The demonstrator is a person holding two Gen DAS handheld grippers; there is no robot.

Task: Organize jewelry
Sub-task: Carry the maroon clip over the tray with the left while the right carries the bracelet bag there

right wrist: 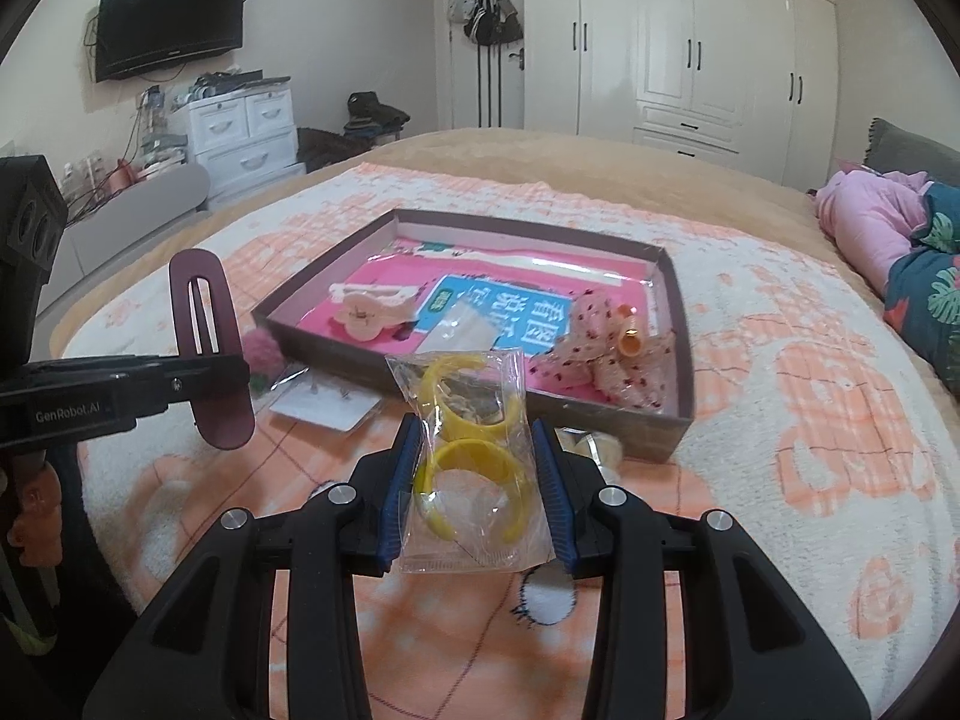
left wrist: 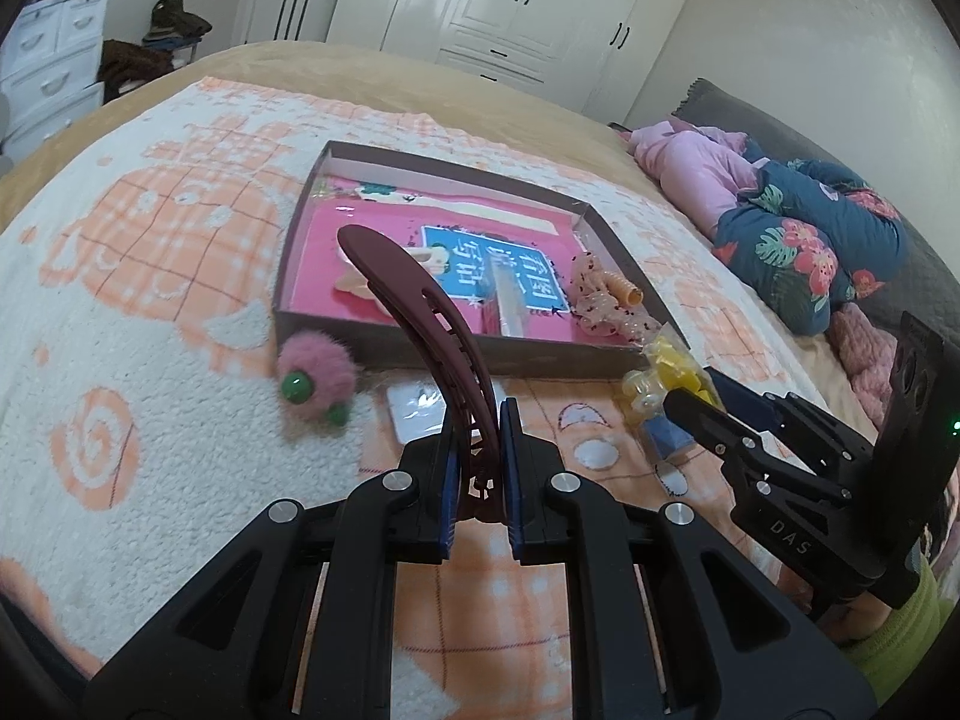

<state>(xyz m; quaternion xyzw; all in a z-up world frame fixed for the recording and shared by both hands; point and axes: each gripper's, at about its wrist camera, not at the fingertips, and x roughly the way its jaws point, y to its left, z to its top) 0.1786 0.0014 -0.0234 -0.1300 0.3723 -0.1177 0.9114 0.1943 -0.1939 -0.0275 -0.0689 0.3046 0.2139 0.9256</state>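
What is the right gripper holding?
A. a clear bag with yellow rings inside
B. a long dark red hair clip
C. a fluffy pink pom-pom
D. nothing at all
A: in the right wrist view the right gripper is closed on the clear bag of yellow rings, while the dark red hair clip sits in the left gripper.

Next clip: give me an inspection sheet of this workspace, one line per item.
Surface: blanket, peach-patterned, on a bed.
Job's things: box holding a cream clip and dotted bow; pompom and card outside it.
Clutter: clothes on the bed.
Grippers: left tool shut on a maroon clip; right tool shut on a bag of yellow hoops.
Cables: wires by the drawers.
Surroundings: wardrobe, TV.
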